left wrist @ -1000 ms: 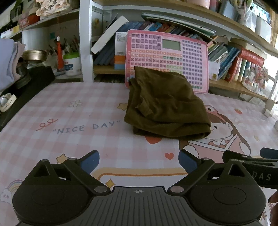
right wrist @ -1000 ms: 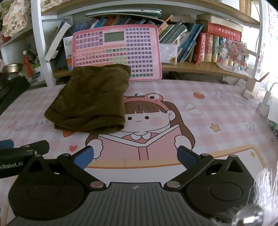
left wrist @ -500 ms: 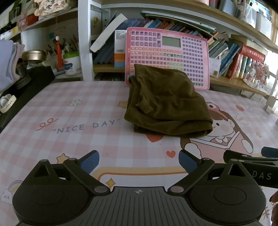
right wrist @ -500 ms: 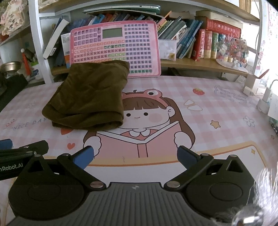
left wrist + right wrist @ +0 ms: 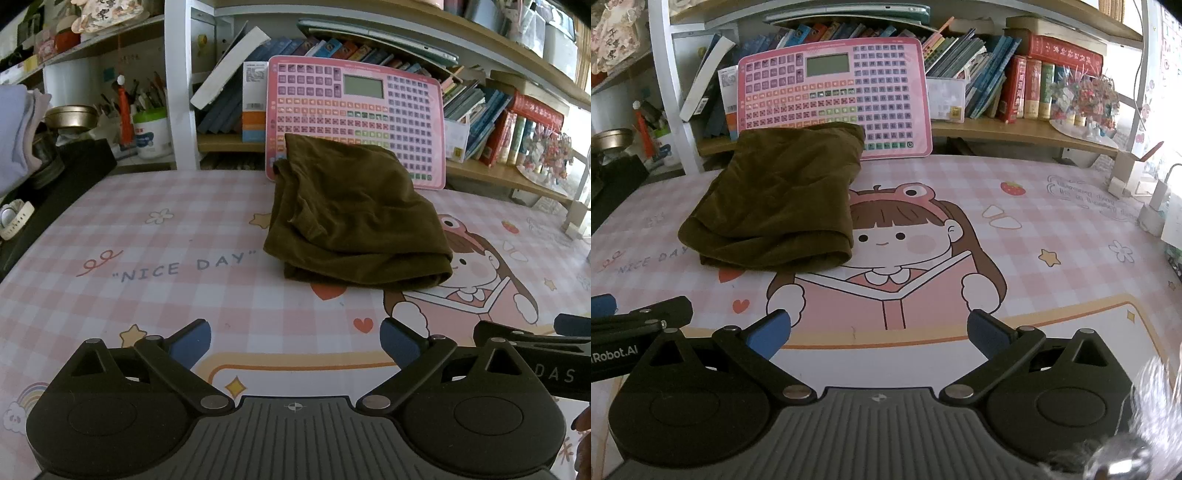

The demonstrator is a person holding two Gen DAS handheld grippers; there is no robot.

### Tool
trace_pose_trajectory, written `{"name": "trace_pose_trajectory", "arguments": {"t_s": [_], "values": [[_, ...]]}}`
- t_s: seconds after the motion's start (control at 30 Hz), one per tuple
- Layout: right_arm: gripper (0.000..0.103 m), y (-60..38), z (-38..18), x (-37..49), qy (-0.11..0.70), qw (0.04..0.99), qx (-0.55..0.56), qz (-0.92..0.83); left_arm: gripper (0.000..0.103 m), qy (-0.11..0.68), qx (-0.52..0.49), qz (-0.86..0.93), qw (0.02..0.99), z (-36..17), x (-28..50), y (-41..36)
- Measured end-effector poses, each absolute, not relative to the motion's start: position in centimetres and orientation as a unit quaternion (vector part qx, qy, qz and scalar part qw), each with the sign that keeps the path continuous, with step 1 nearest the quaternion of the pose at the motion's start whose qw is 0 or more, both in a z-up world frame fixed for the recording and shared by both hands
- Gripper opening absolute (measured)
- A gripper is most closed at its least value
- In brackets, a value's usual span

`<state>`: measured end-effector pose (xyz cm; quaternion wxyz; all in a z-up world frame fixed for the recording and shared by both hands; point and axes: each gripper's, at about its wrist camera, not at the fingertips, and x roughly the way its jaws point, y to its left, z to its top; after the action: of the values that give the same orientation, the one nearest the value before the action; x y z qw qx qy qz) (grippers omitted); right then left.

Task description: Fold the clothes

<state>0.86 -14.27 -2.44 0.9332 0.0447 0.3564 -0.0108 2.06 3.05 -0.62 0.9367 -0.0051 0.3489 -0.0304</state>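
Olive-brown garment folded, lying mid-frame on pink cartoon mat, well ahead of both tools. Left gripper fingers spread apart, empty. Right gripper likewise apart, empty; garment upper left there.

Desk mat reads "NICE DAY"; left tool "Robot.AI", right tool "DAS".
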Motion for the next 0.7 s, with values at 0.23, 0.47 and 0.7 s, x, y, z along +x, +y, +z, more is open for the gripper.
{"name": "trace_pose_trajectory", "arguments": {"t_s": [0.23,0.47,0.7], "values": [[0.103,-14.28,-2.51,0.89,0.358,0.933,0.045,-0.013,0.103,0.352,-0.003,-0.027,0.936,-0.70,2.08,2.99],[0.103,-14.23,-2.56,0.96,0.359,0.932,0.044,-0.013,0.103,0.347,-0.006,-0.034,0.937,-0.62,1.88,3.03],[0.103,-14.19,-2.62,0.95,0.360,0.932,0.043,-0.012,0.103,0.344,-0.003,-0.035,0.938,-0.57,1.83,2.94]]}}
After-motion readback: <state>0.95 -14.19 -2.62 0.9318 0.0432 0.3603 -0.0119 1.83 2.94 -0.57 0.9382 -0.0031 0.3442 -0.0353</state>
